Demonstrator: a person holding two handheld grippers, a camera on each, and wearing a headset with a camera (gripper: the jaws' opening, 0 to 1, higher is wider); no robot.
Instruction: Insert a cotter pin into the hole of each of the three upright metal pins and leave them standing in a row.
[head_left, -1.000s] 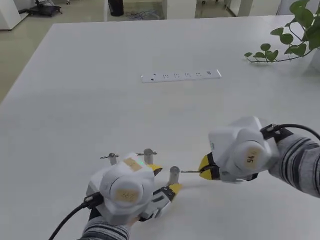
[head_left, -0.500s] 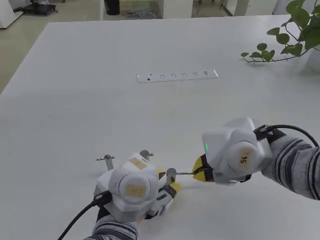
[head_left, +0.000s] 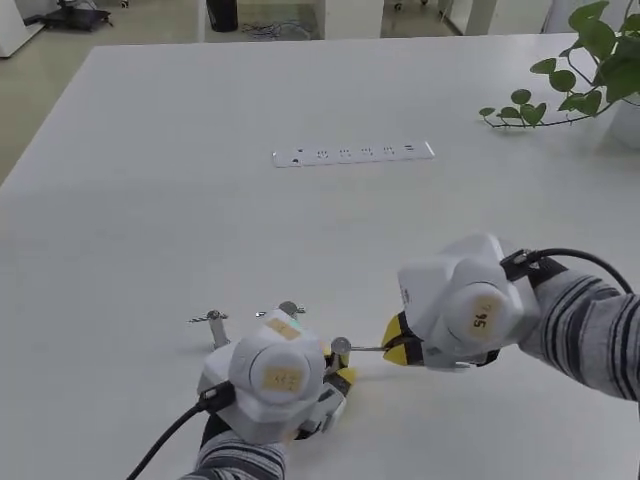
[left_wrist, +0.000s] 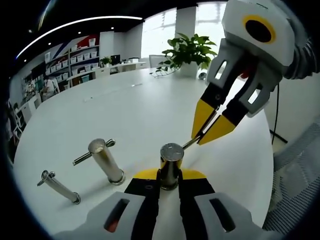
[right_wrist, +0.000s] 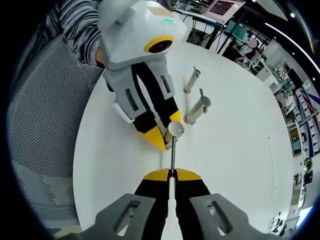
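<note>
Jaws of the left gripper (left_wrist: 170, 176) clamp the third metal pin (left_wrist: 171, 159) upright to steady it. Right gripper (right_wrist: 171, 173) jaws pinch a cotter pin (right_wrist: 173, 150), tip at that pin's head for insertion. Fitted neighbour pin (left_wrist: 105, 162) stands just beside.

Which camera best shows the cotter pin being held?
The right gripper view: the cotter pin runs from its jaws to the metal pin. The left gripper view shows a short stub, the head view a faint sliver.
</note>
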